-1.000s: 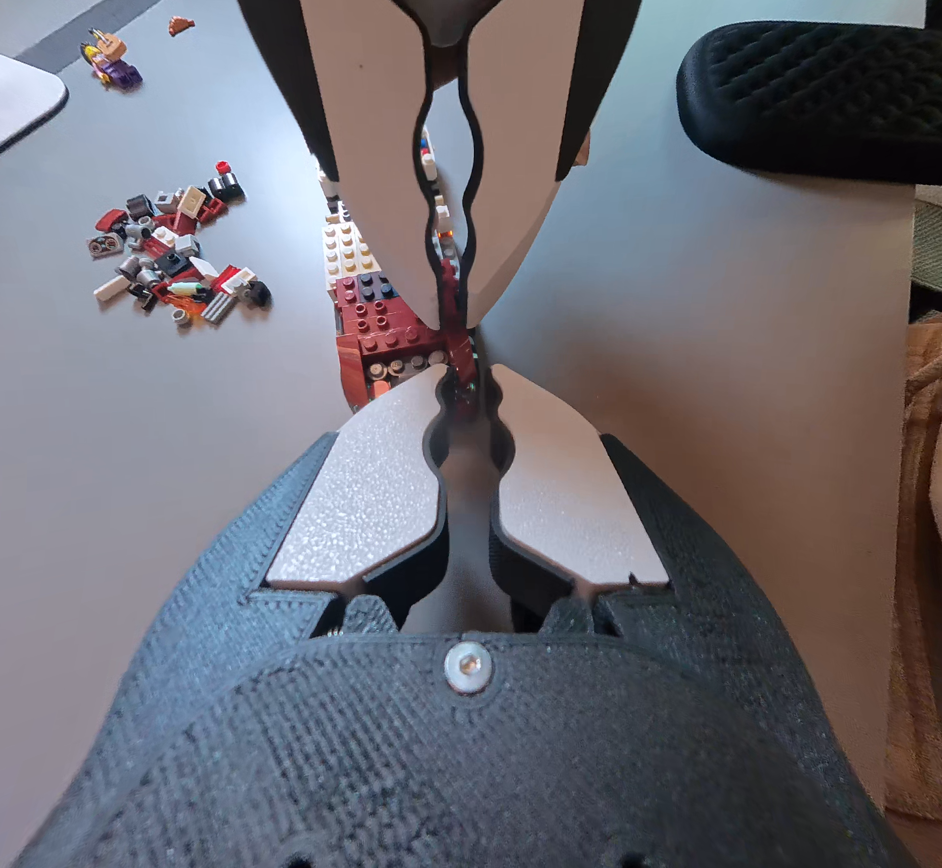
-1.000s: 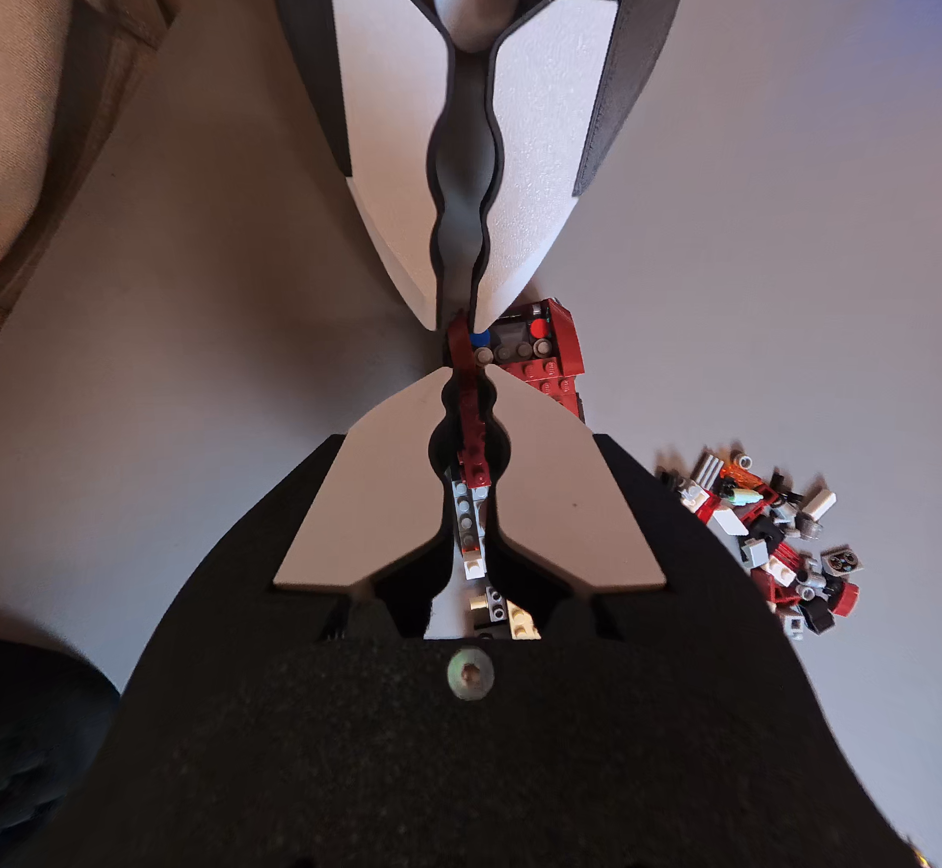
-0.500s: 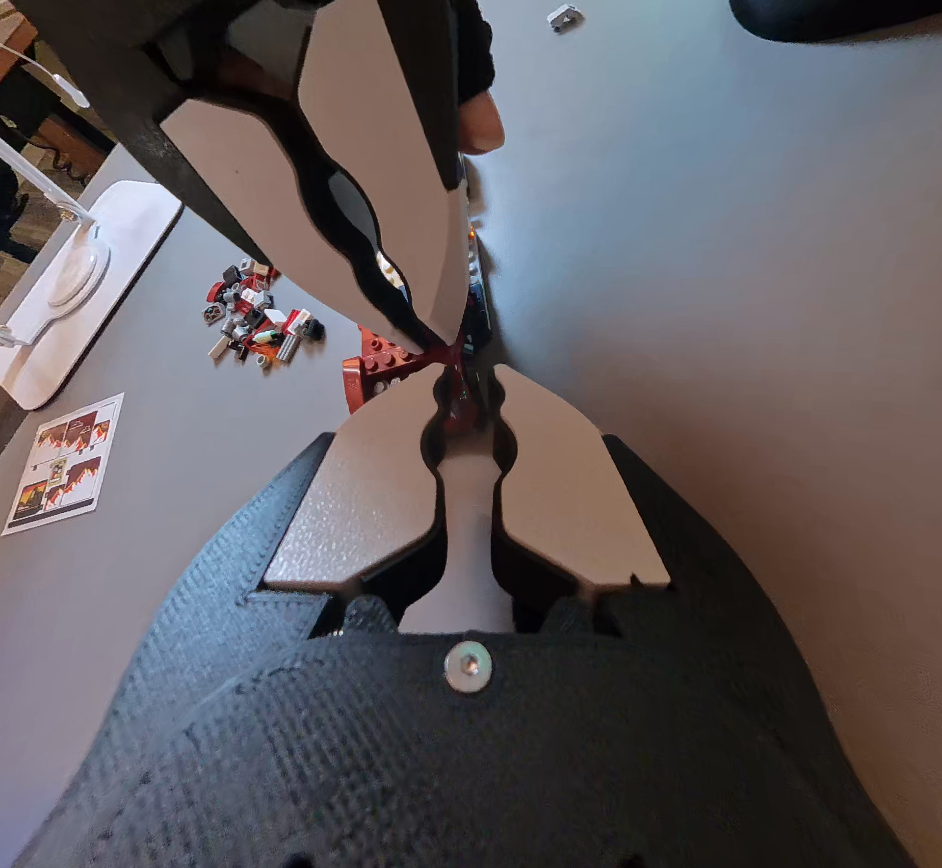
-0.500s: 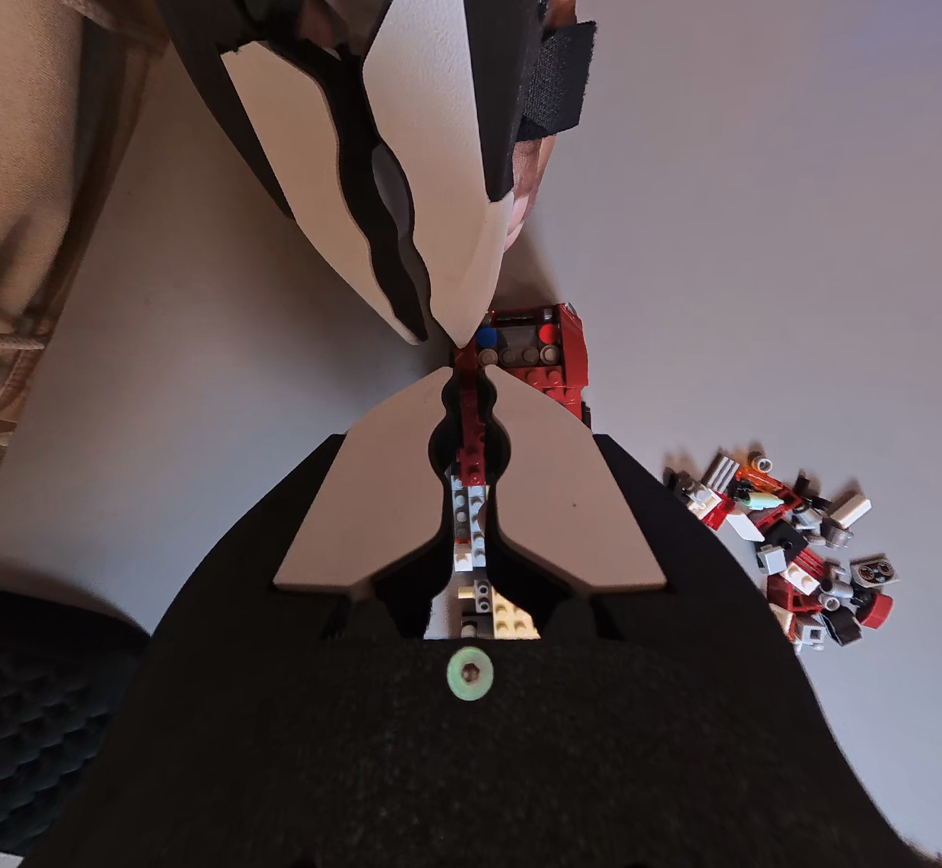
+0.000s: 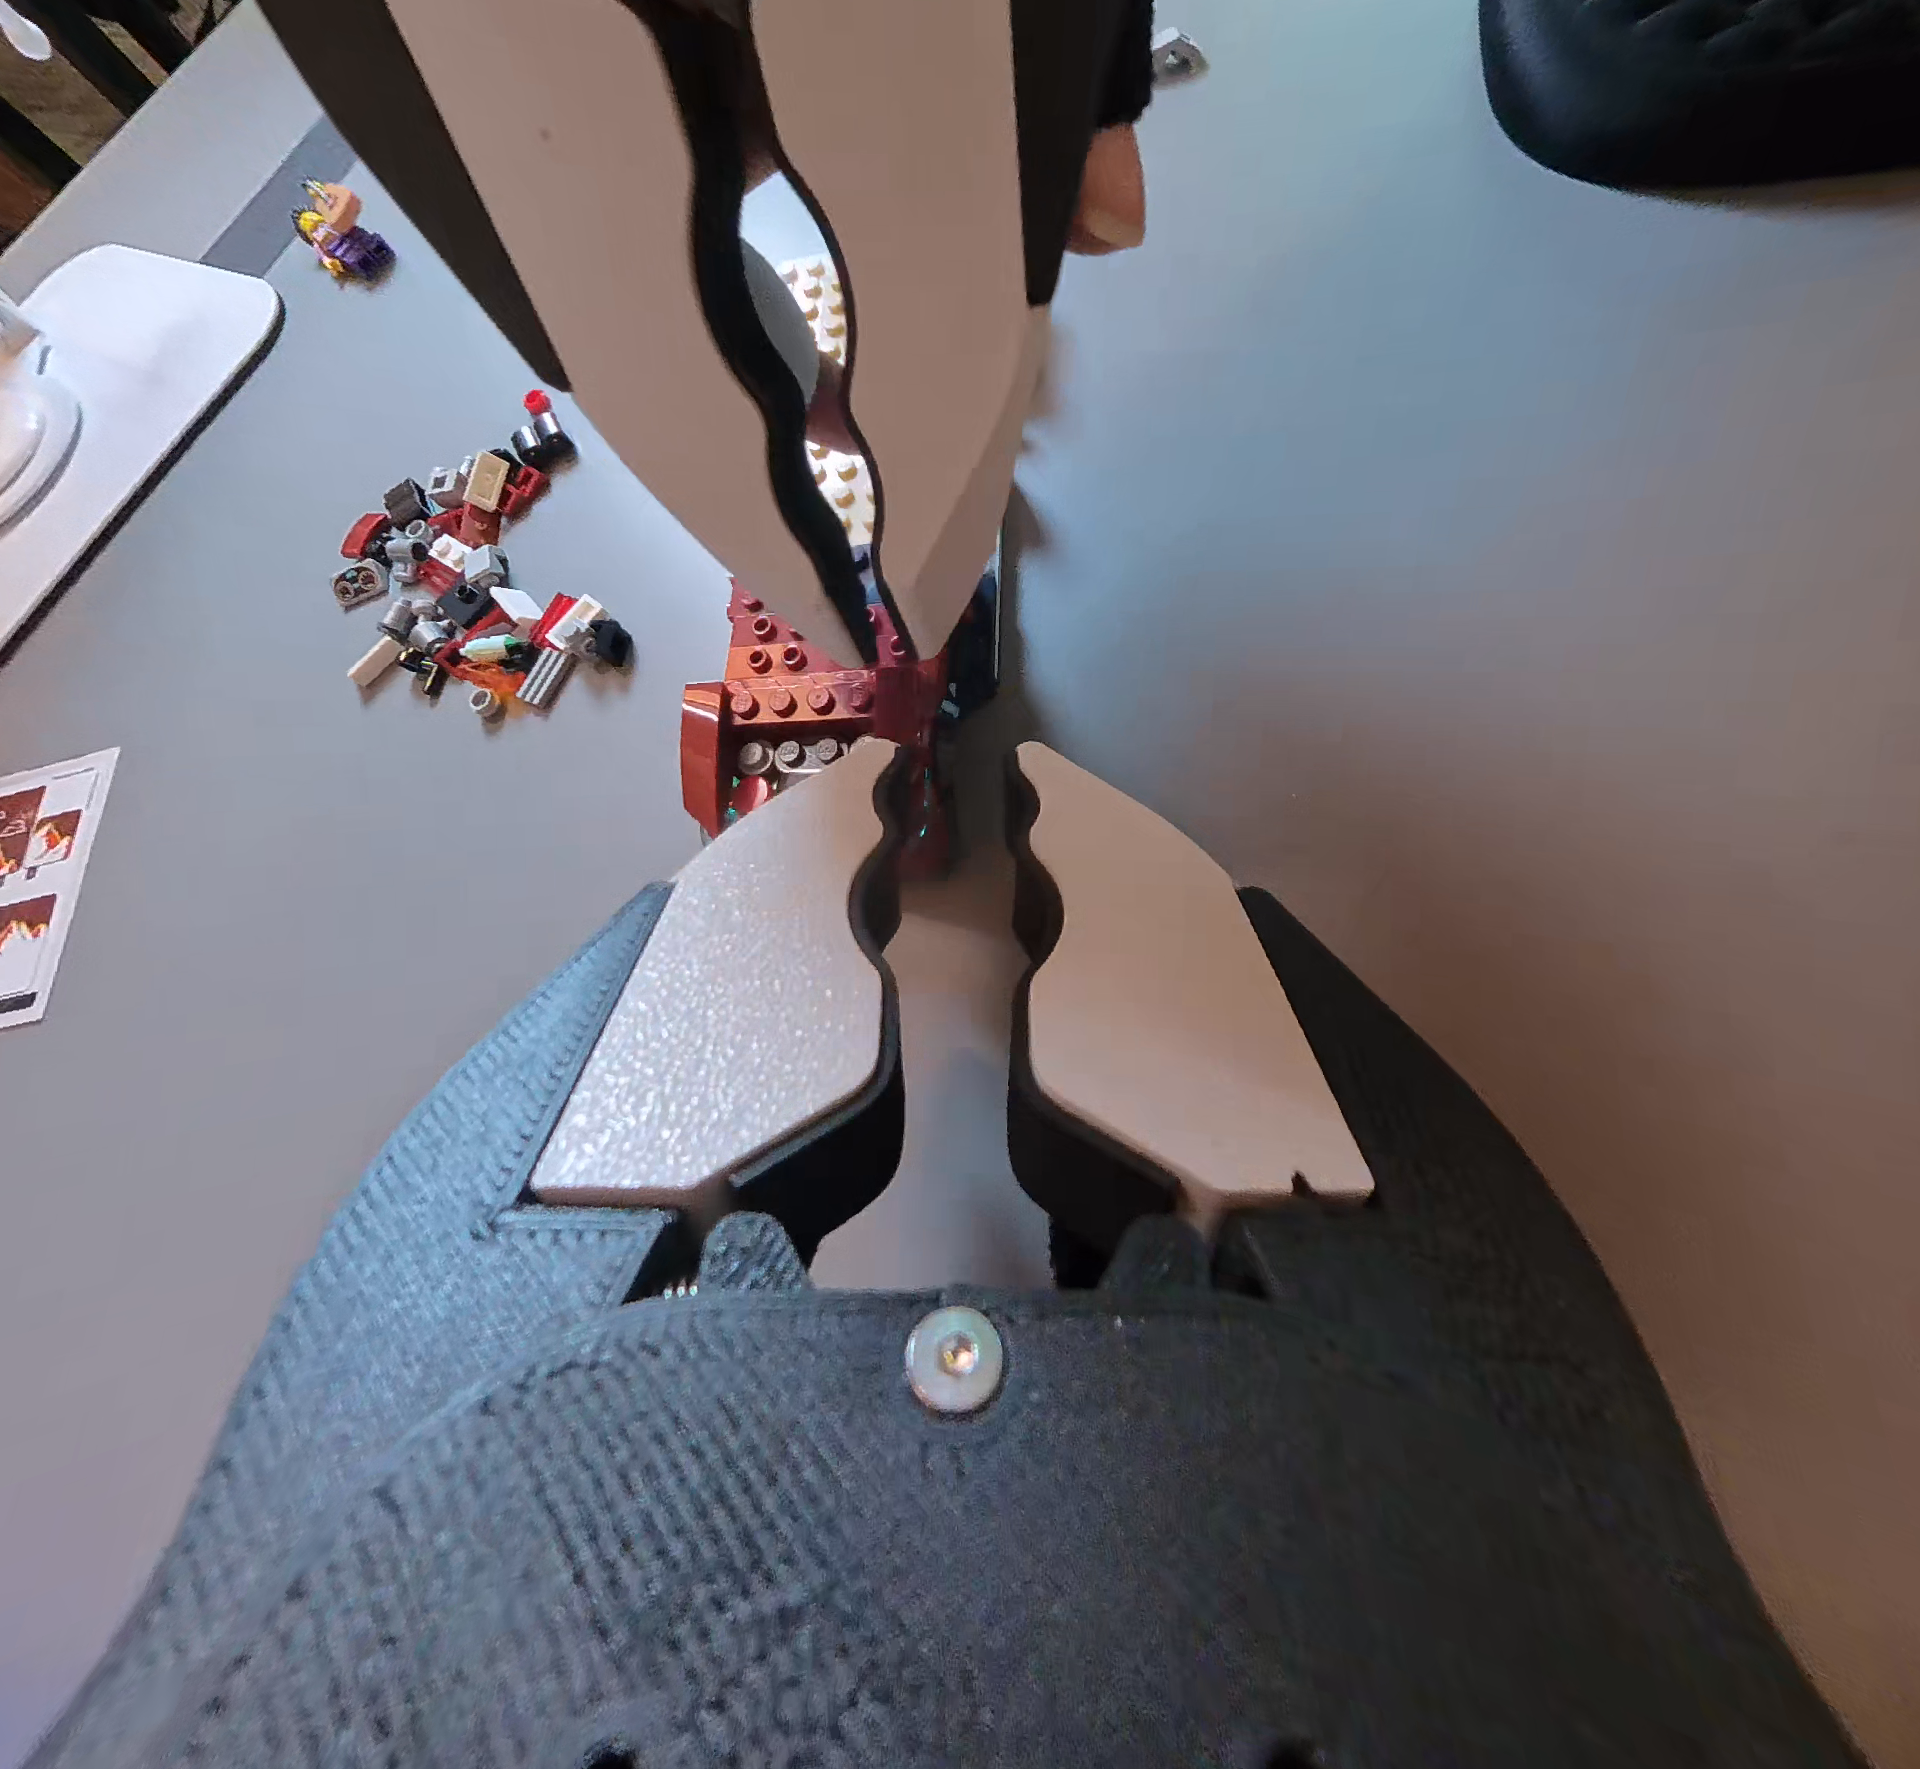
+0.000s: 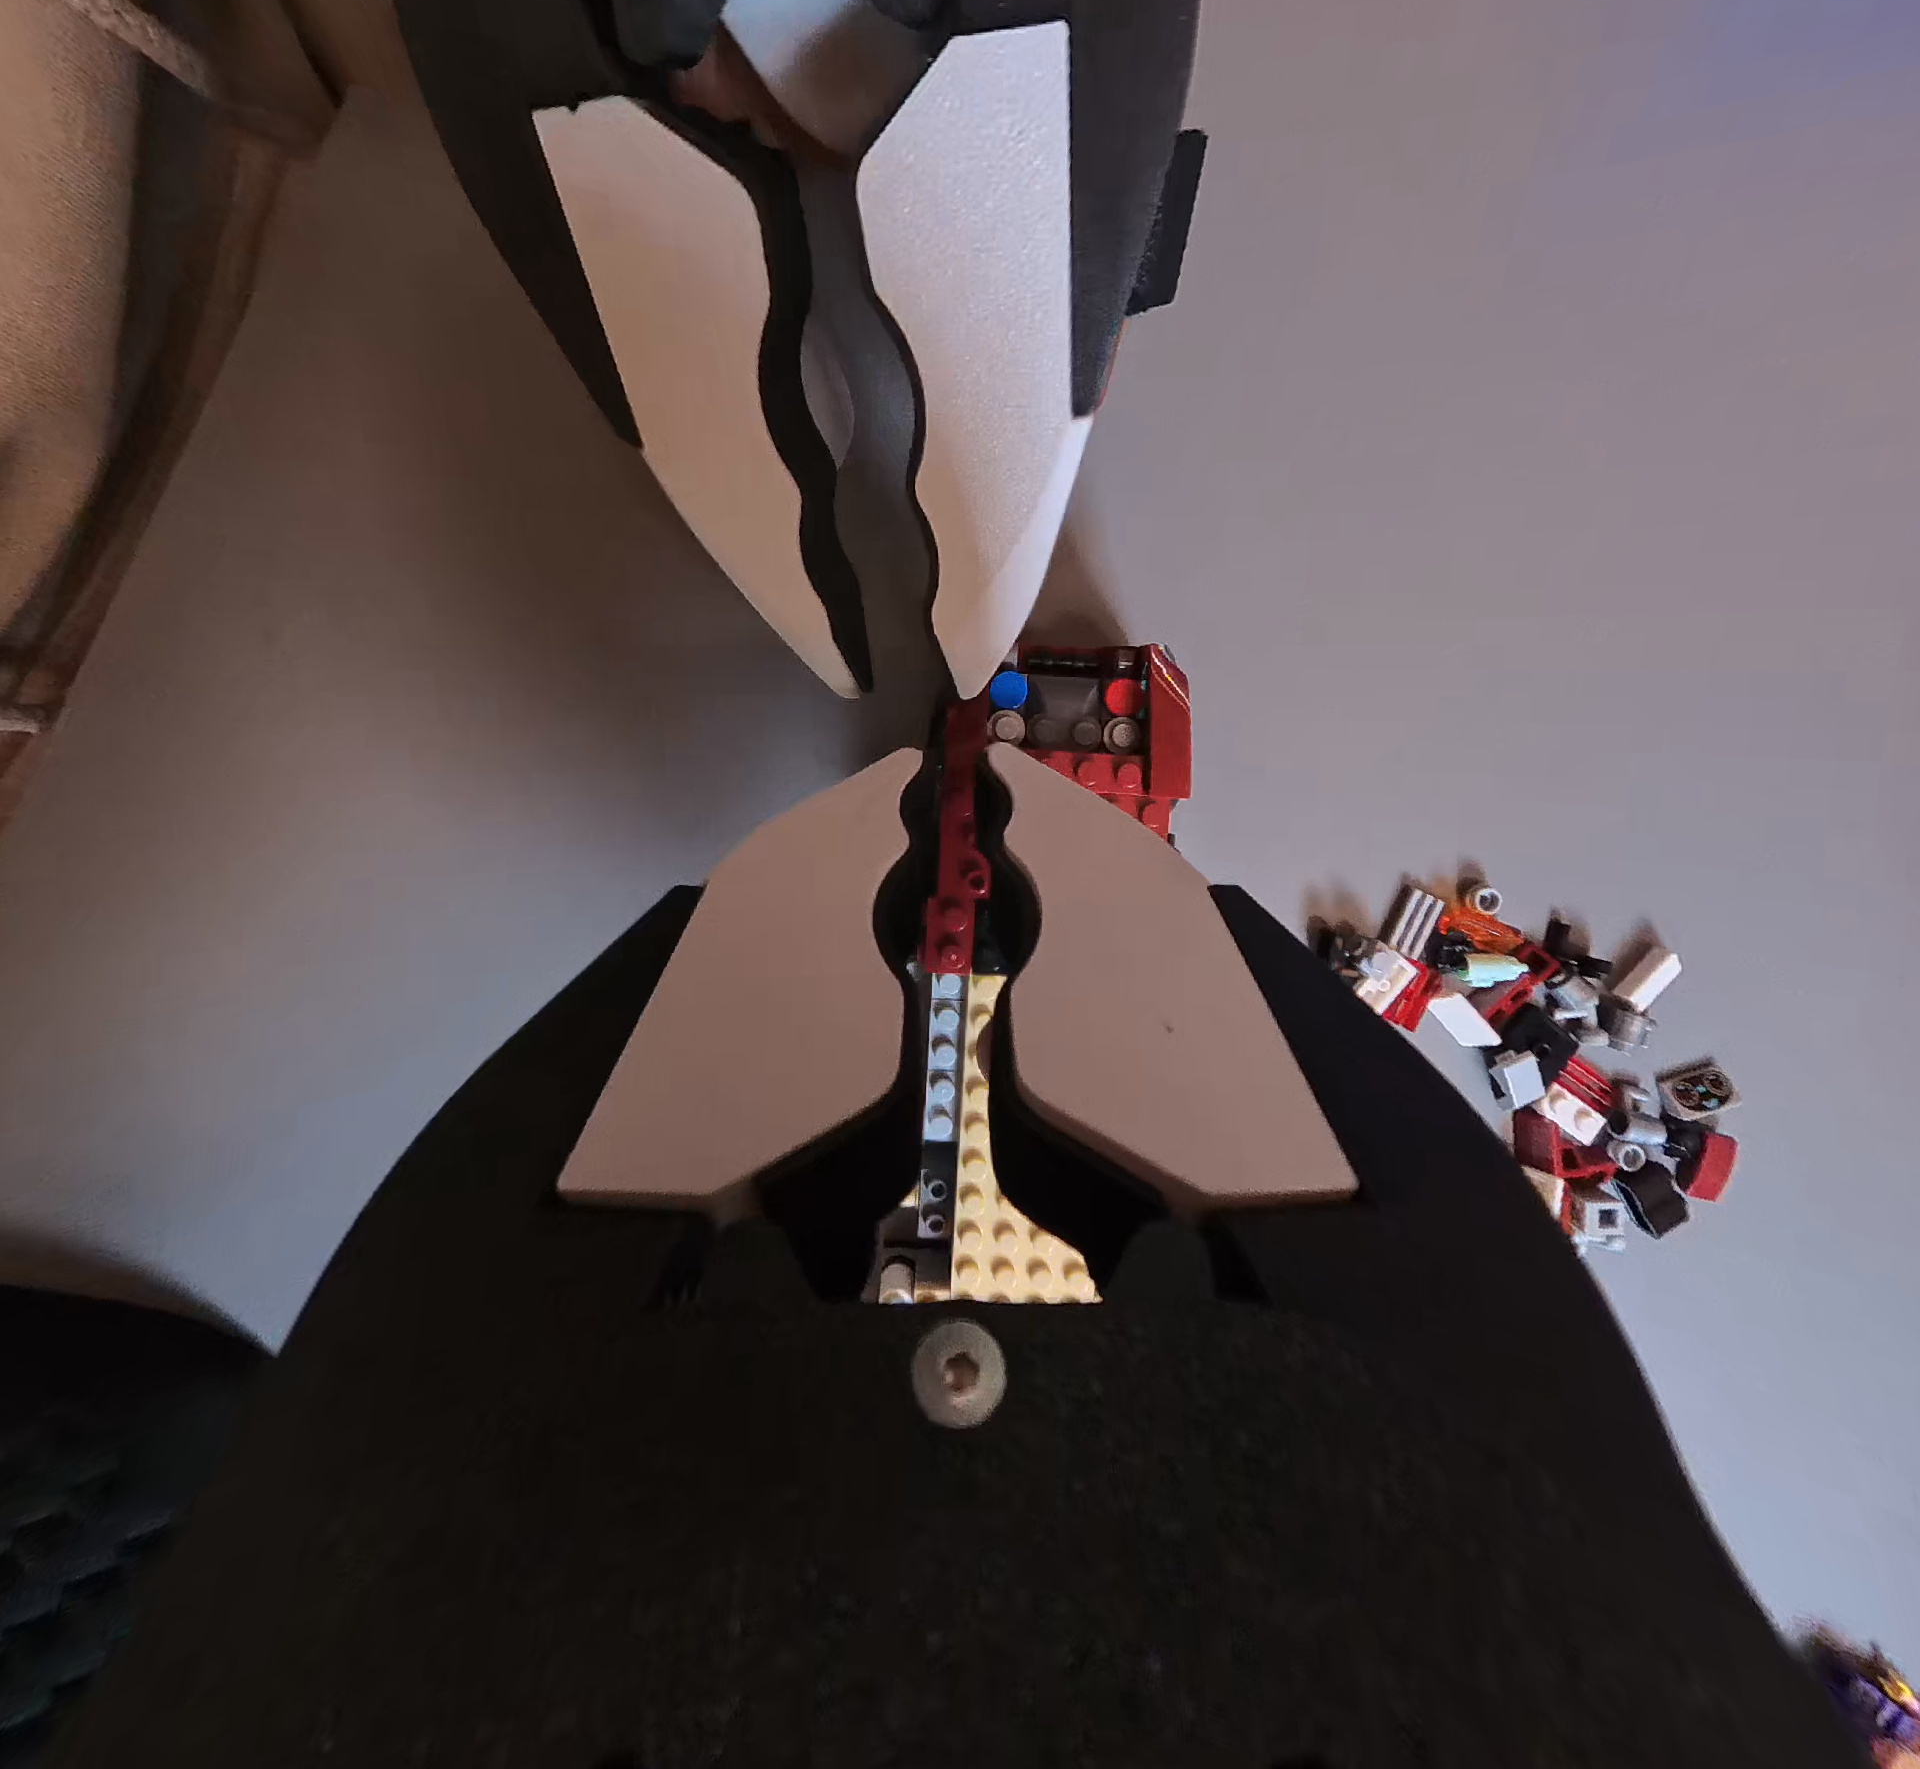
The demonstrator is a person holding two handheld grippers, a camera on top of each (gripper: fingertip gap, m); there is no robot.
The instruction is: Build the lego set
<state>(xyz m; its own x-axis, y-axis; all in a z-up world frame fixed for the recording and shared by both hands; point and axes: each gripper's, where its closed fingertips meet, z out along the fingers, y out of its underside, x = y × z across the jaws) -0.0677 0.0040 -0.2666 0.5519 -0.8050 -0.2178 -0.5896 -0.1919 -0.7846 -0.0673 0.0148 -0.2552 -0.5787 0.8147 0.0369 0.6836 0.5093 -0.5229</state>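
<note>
While your right tongs (image 6: 956, 751) pinch the dark red side wall of the brick model (image 6: 1101, 732), both pads pressed flat against that thin strip, your left tongs (image 5: 945, 758) stand spread just in front of it: the red wall lies against the left pad, and a clear gap shows between the wall and the right pad, so nothing is gripped there. The model sits on the grey table (image 5: 1455, 680), its red stepped front with a row of grey studs at about 10 o'clock from your left fingertips, and its tan studded plate (image 6: 997, 1231) running back under your right tongs toward 6 o'clock in the right wrist view. The two tools face each other tip to tip over the model; in the right wrist view the left tongs come in from 12 o'clock with their tips parted, one tip just beside the blue stud (image 6: 1008, 689). A heap of loose small bricks (image 5: 468, 566) lies well apart at 9 to 10 o'clock in the left view. Farther out at 10 o'clock stand a small purple and yellow figure (image 5: 348, 233) and a white flat stand (image 5: 135, 348); a printed sheet (image 5: 42, 878) lies at 9 o'clock. A black padded armrest (image 5: 1714, 15) sits at 1 o'clock
</note>
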